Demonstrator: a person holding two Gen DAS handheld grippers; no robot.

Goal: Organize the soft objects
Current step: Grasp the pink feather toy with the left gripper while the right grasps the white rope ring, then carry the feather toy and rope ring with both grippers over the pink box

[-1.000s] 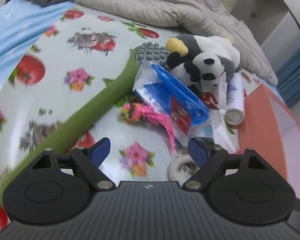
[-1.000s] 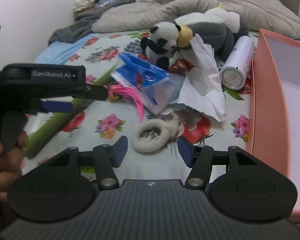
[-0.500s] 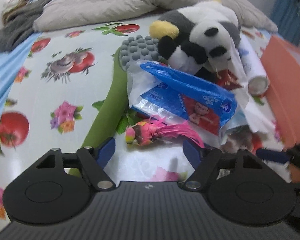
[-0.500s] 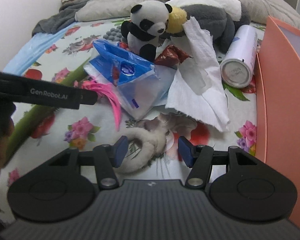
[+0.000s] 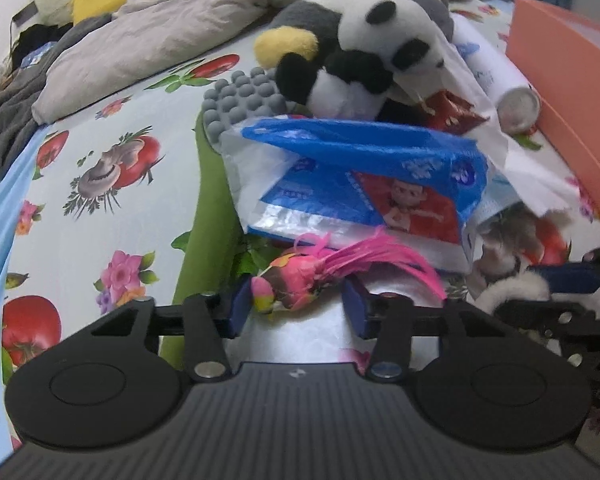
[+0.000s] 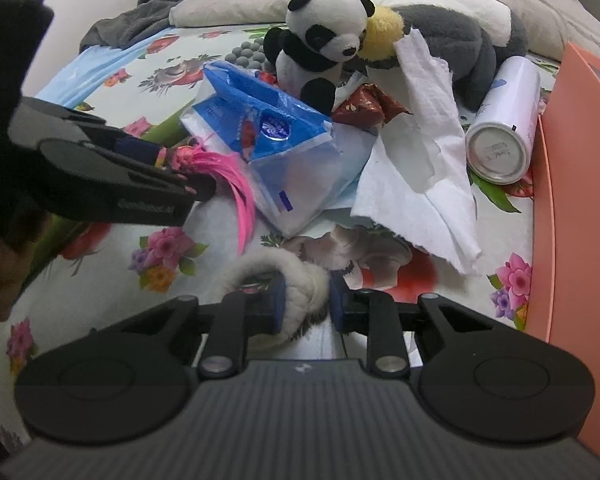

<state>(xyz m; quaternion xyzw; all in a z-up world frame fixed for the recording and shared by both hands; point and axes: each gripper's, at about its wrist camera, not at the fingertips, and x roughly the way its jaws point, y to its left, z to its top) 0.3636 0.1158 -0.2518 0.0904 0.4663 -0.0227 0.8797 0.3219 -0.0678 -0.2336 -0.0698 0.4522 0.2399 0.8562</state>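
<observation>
A pink feathered toy point(image 5: 300, 272) lies on the flowered sheet between the fingers of my left gripper point(image 5: 296, 306), which stands partly closed around it without clearly clamping it. It also shows in the right wrist view point(image 6: 204, 164). My right gripper point(image 6: 306, 302) is shut on a white fluffy ring point(image 6: 288, 280), also seen in the left wrist view point(image 5: 512, 292). A small panda plush point(image 6: 320, 40) leans on a larger grey plush point(image 6: 452, 36) behind.
A blue tissue pack point(image 5: 360, 188), white paper sheets point(image 6: 420, 152), a red wrapper point(image 6: 364, 104), a white spray can point(image 6: 504, 124) and a green massage stick point(image 5: 212, 208) crowd the bed. A pink box point(image 6: 580, 184) stands at the right. A grey blanket point(image 5: 160, 40) lies behind.
Both grippers moved forward and down. The left one's fingers narrowed around the pink toy. The right one closed on the fluffy ring.
</observation>
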